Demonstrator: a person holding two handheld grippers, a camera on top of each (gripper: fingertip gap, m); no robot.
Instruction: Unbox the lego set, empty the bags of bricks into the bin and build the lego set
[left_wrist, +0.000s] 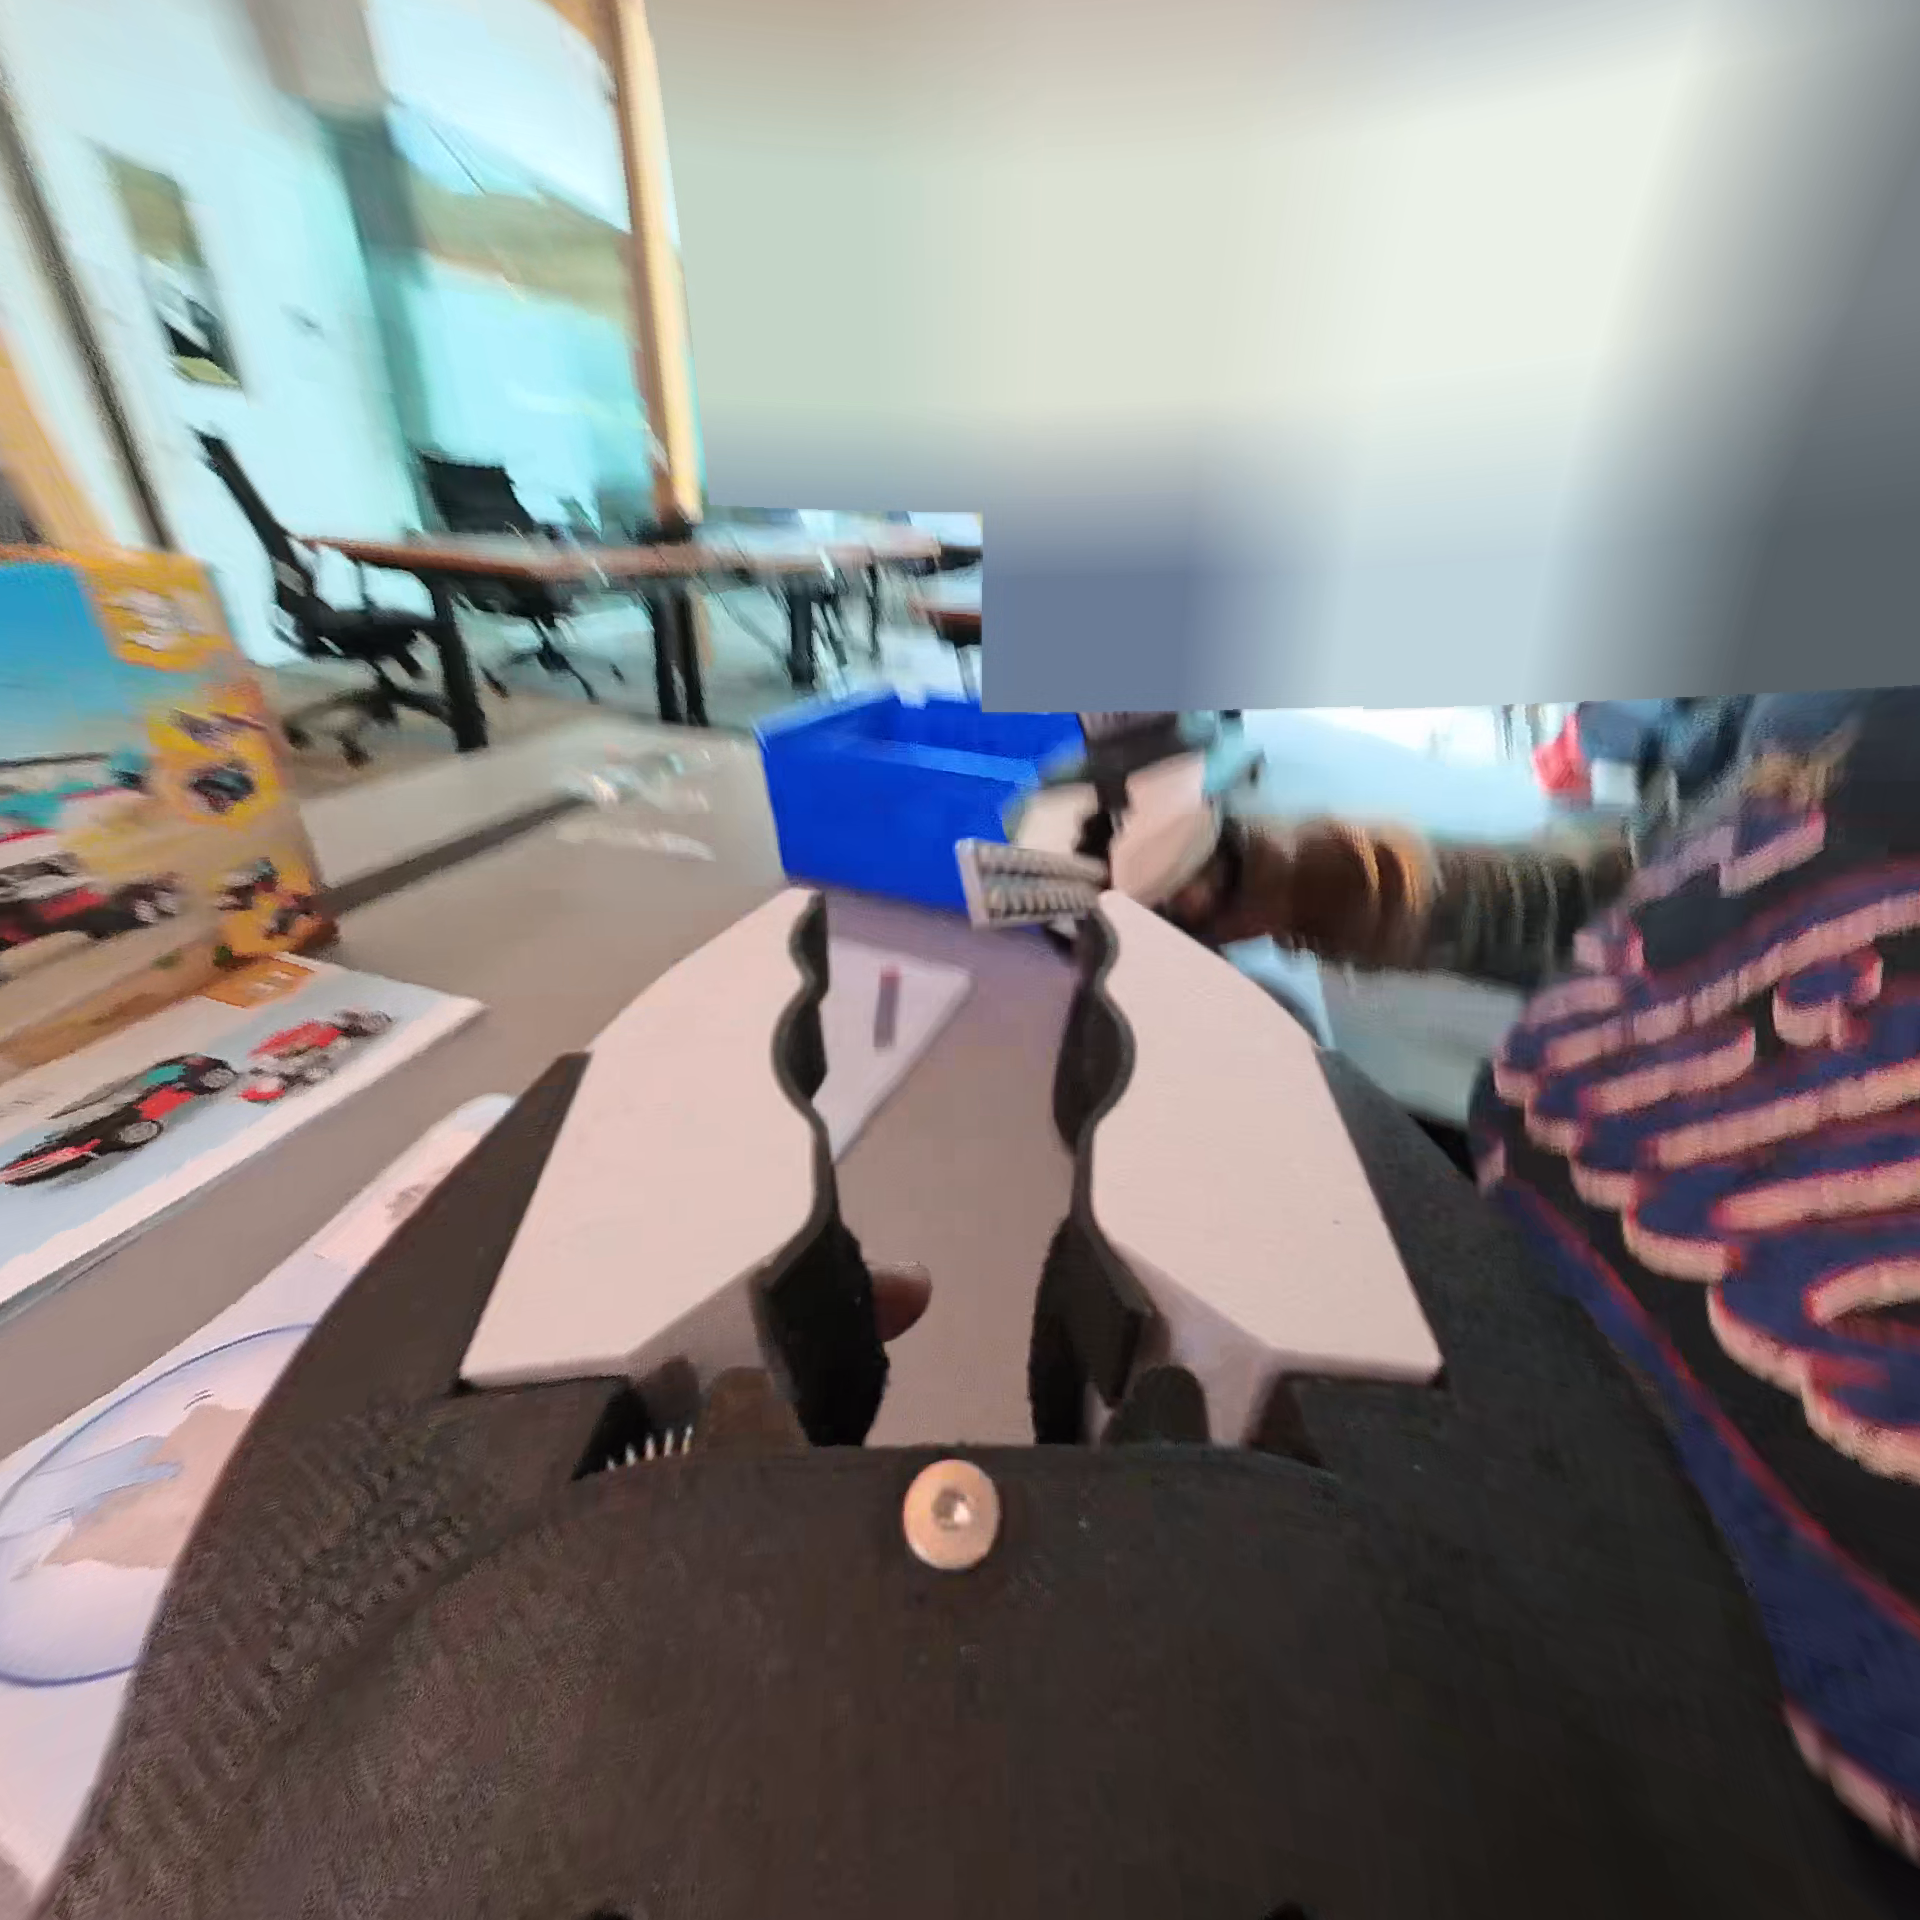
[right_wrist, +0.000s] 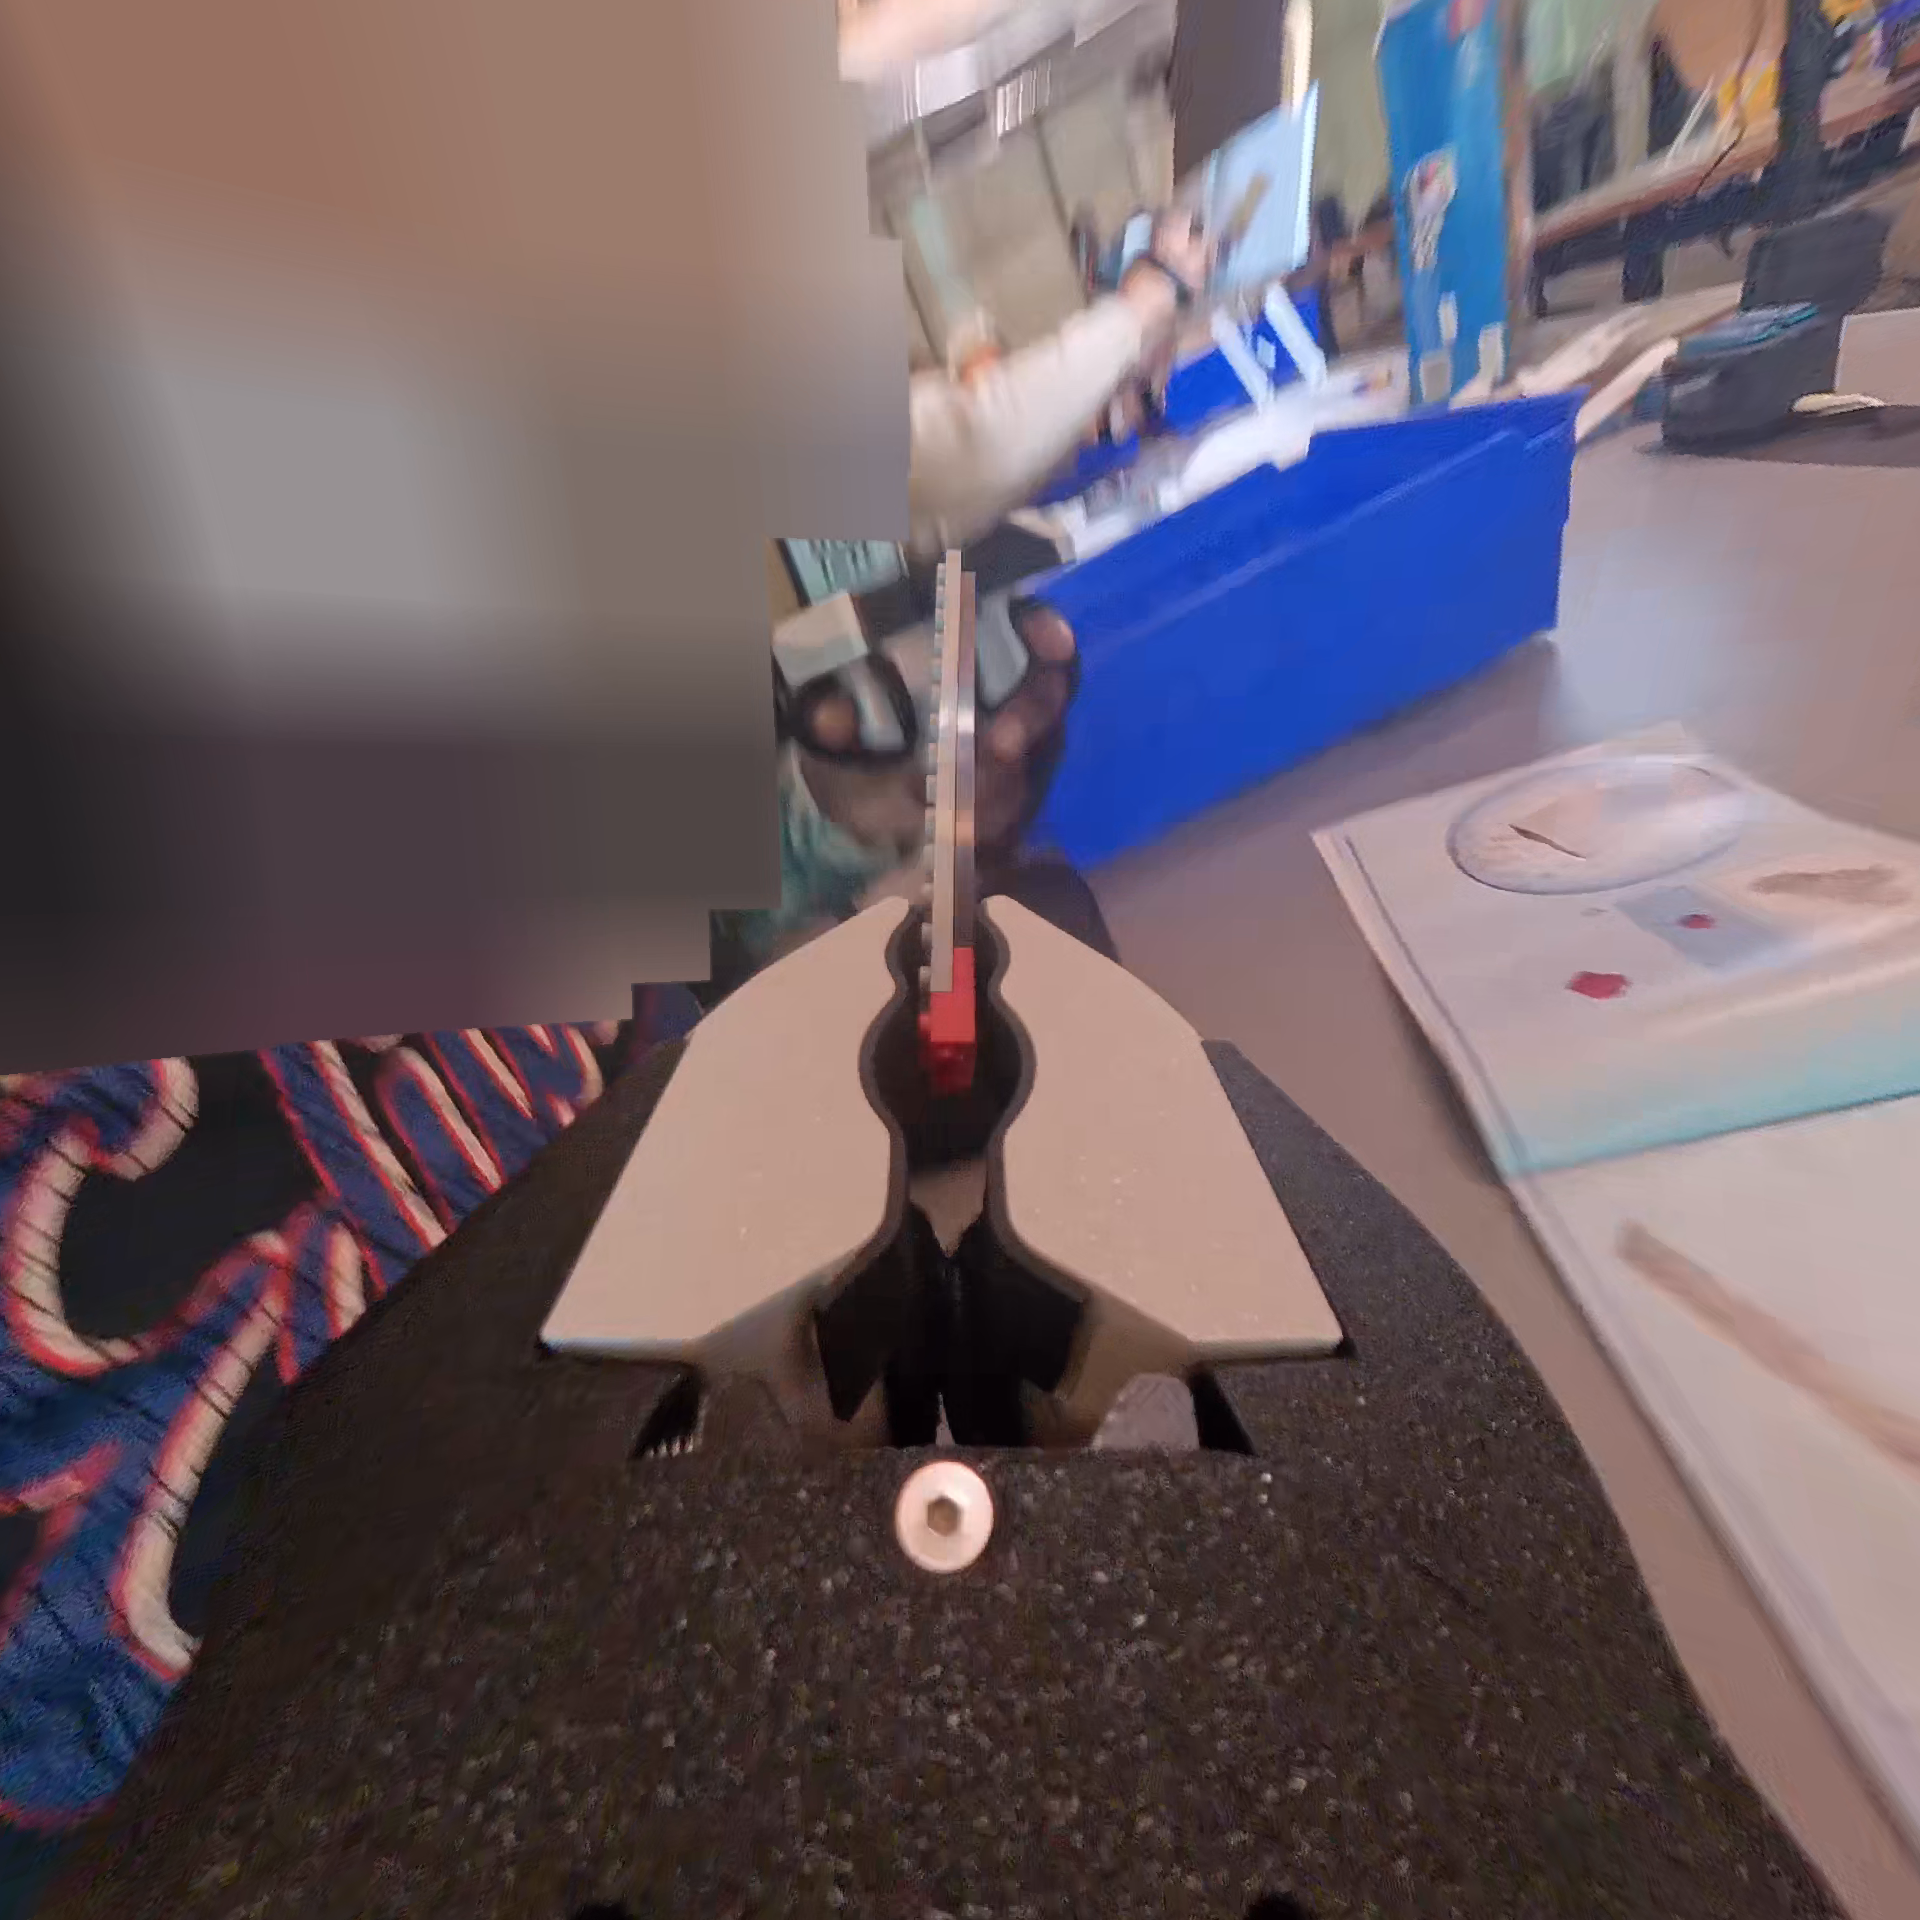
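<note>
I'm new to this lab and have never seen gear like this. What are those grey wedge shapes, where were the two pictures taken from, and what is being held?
No robot here: a person holds a two-fingered tool in each hand, each with a camera looking along its grey fingers. In the left wrist view, the left hand-held gripper is open and empty. In the right wrist view, the right hand-held gripper is shut on a grey studded plate with a red brick attached. On the grey table stand a blue bin and the set's box, and an instruction booklet lies there.
</note>
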